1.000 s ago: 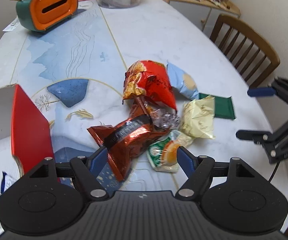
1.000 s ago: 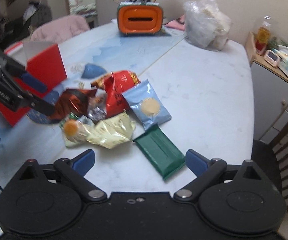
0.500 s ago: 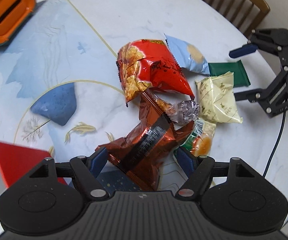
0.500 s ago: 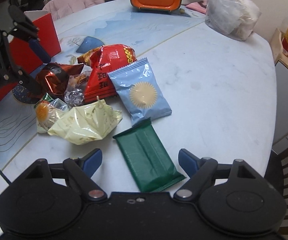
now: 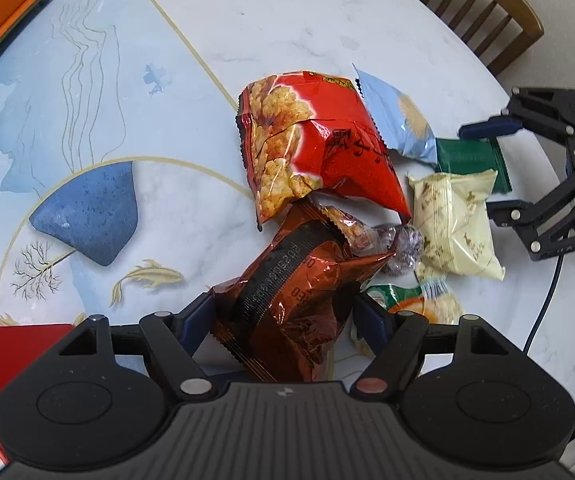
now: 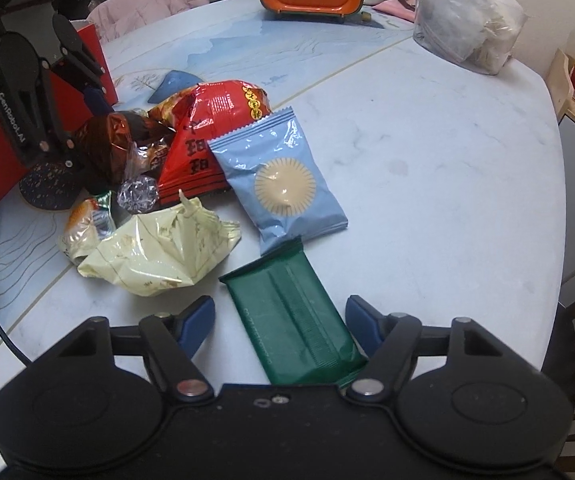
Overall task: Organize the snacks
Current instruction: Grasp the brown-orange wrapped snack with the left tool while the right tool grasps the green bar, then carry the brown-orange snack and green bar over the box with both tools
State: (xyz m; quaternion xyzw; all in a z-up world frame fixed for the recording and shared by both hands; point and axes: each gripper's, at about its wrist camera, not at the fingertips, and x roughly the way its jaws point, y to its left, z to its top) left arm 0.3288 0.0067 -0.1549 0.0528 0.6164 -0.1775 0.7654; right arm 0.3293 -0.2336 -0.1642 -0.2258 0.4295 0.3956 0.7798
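While closing, right gripper [image 6: 279,316] straddling the green wrapper [image 6: 293,316], fingers [image 6: 197,314] not yet touching it. Left gripper [image 5: 285,316] wide apart around the brown foil bag [image 5: 291,292], no clear squeeze. Both packets on the surface [image 6: 427,152], just beside the red chip bag [image 5: 315,140].

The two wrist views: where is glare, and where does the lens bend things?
Left wrist view: glare streaks on the brown foil bag and red bag; the table edge curves strongly. Right wrist view: dimmer light, shine on the cream packet and blue packet; the rim bows too.
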